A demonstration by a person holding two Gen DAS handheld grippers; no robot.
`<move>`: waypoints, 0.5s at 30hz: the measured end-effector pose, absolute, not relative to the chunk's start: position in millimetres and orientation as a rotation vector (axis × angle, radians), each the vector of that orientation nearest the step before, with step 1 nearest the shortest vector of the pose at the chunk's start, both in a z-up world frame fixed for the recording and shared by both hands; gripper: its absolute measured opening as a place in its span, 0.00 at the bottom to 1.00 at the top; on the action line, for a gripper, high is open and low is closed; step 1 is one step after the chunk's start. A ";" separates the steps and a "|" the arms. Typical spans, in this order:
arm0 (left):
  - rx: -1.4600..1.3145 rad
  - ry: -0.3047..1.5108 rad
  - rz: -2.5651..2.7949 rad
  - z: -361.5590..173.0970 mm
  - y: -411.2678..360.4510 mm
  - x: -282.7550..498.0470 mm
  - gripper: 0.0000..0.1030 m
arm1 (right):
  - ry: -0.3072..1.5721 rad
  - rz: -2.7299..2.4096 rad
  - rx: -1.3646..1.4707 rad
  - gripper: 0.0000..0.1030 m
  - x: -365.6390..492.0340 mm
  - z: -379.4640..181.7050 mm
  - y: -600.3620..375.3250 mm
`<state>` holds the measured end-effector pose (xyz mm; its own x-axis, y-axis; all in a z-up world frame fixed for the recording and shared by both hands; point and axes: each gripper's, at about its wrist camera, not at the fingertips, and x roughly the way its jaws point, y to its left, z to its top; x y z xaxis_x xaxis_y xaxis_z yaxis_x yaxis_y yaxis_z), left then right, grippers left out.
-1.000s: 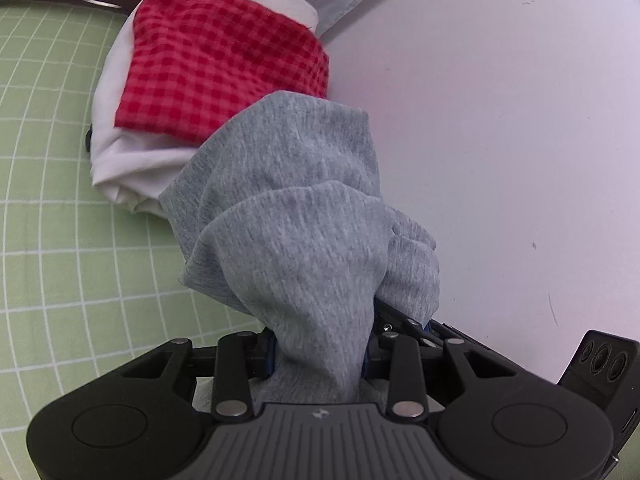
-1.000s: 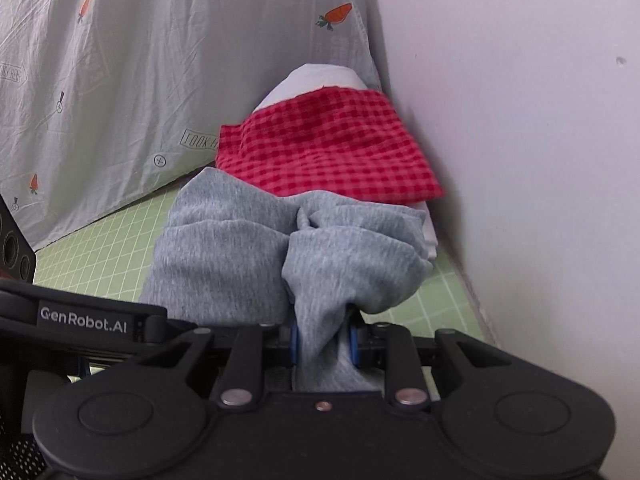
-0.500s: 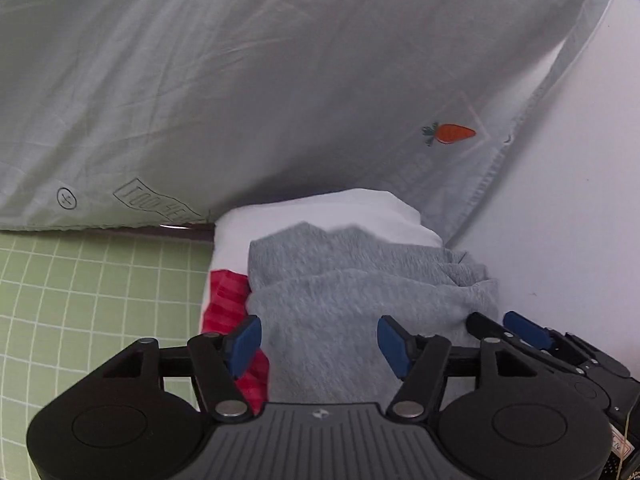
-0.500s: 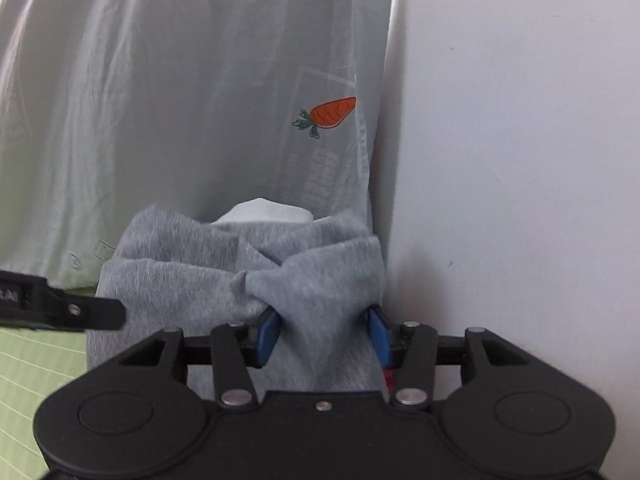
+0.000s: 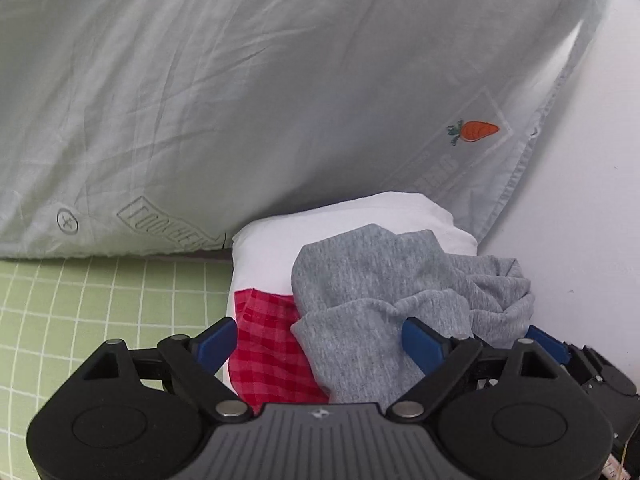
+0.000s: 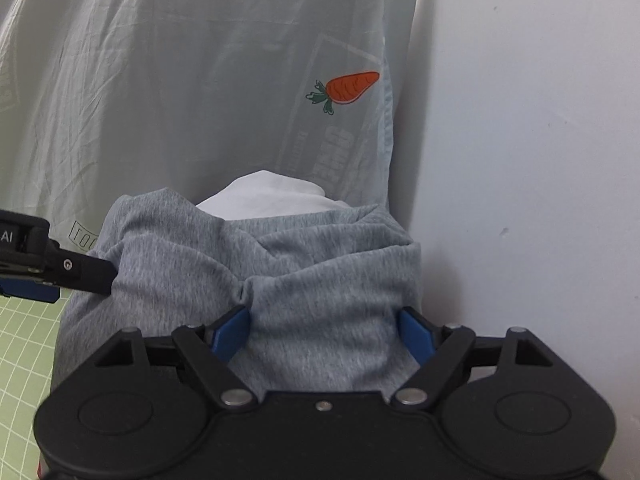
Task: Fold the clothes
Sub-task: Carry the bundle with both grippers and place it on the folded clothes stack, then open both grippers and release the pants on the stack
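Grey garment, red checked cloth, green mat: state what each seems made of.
Grey garment: looks like soft heathered jersey knit, matte, with flecked grain and rounded folds. Red checked cloth: probably thin woven cotton, with a gingham weave pattern. Green mat: smooth, flat, printed white grid, perhaps a vinyl cutting mat.

A heather-grey knit garment [image 5: 376, 300] lies loosely bunched, creased into soft rolls, on top of a small stack of clothes at the far right of the scene, close to the white wall. Under it, showing at its left, is a red-and-pink checked cloth [image 5: 268, 356], folded flat. Beneath both sits a plain white folded garment [image 5: 272, 252], its rounded far edge rising behind the grey one [image 6: 264, 200].
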<state>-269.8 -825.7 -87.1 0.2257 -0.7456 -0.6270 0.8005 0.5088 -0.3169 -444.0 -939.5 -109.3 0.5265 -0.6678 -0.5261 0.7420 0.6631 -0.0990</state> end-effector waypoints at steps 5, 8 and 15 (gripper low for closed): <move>0.099 0.705 -1.162 -63.5 -798.7 -300.7 1.00 | 0.526 -0.868 0.132 0.98 -464.0 -84.3 -915.3; 0.108 0.683 -1.205 -51.1 -774.6 -322.6 1.00 | 0.503 -0.904 0.151 0.99 -480.2 -70.6 -893.7; 0.170 0.580 -1.100 -33.4 -704.5 -381.8 1.00 | 0.511 -0.866 0.187 0.99 -523.2 -58.3 -826.7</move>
